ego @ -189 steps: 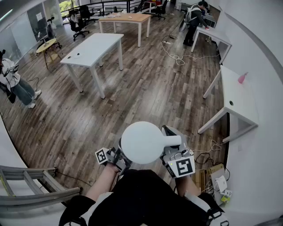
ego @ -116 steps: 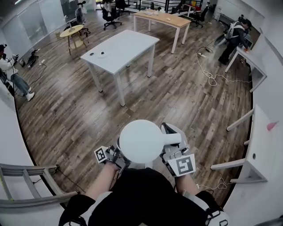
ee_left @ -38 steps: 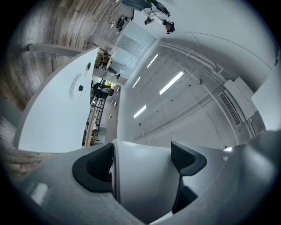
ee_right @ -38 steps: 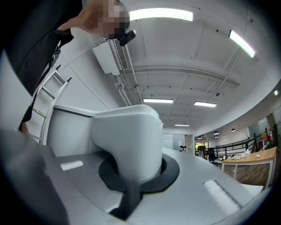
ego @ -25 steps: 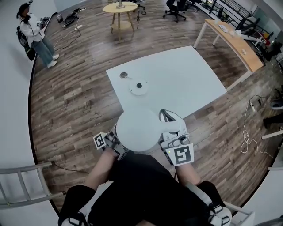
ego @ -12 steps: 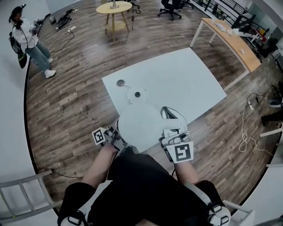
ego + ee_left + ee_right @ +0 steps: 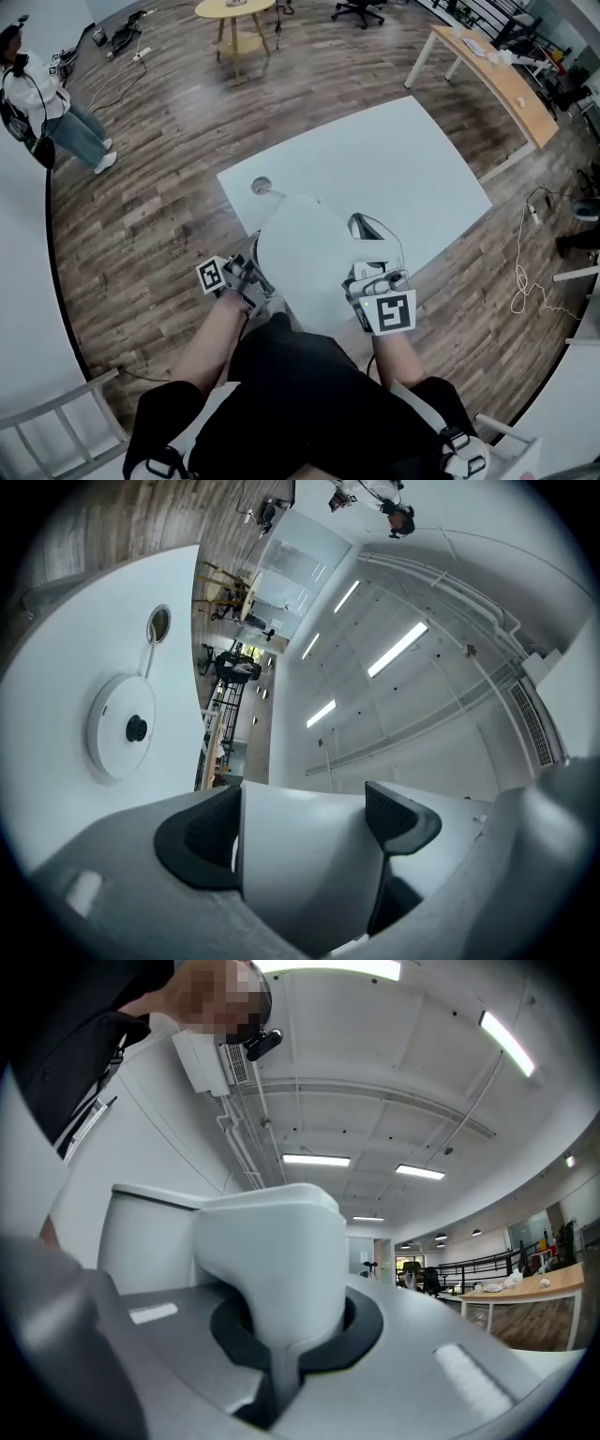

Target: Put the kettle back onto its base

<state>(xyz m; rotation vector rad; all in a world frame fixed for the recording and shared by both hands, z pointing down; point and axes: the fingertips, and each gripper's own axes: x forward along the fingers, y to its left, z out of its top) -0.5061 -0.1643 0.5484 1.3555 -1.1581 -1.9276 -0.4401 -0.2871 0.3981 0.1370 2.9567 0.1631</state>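
Just short of the base (image 7: 112,714), on the near side of it and clear of the white surface (image 7: 412,159), a white kettle (image 7: 305,258) hangs in the air between two hand-held grippers as a person prepares to set it back where it belongs. The right gripper (image 7: 281,1335) is clenched hard on the kettle's handle (image 7: 272,1232), its jaws all but meeting around the thick white grip, and it looks to be carrying the weight. The left gripper (image 7: 309,817) grasps the opposite side of the kettle, its two black pads (image 7: 202,832) spread wide and pressed against a white bulge of the body. That second hold appears meant to steady the kettle and stop it swinging about the handle. The round base lies flat on the surface with its dark centre plug (image 7: 137,728) facing up and uncovered, and its cord (image 7: 148,653) runs away from the base to a cable hole (image 7: 159,623) just beyond it. In the head view the kettle itself blocks the base from sight. Judged from these views, the carrying is nearly over and the lowering not yet begun. The kettle must be brought squarely above the base and set down level so the plug meets the kettle's underside, which no view shows.
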